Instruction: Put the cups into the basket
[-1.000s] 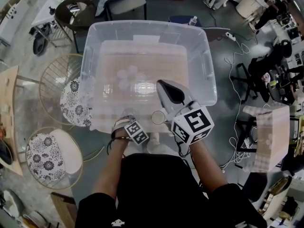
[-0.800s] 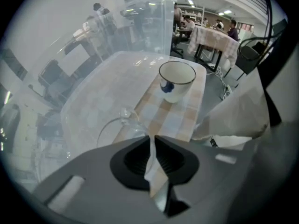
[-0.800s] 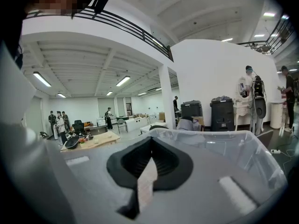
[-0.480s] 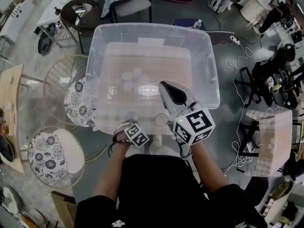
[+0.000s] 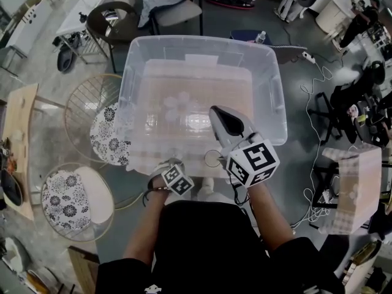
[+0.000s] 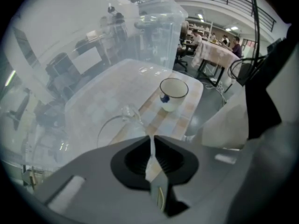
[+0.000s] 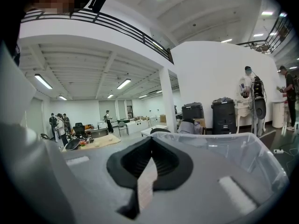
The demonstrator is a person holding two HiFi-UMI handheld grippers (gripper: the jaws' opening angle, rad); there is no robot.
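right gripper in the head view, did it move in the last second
No. The right gripper stays put, reaching over the clear bin's near rim beside the white cup.

Basket [image 5: 274, 90]: clear plastic, smooth, glossy. White cup [image 6: 172, 96]: glossy glaze, dark rim; ceramic or enamel not told apart. Glass cup [image 6: 117, 127]: transparent, shiny. Cloth [image 6: 161, 122]: checked fabric, matt finish seen.

Left claw [image 6: 150, 141] newly tighter on the clear cup's [image 6: 117, 125] rim, slightly higher than before.
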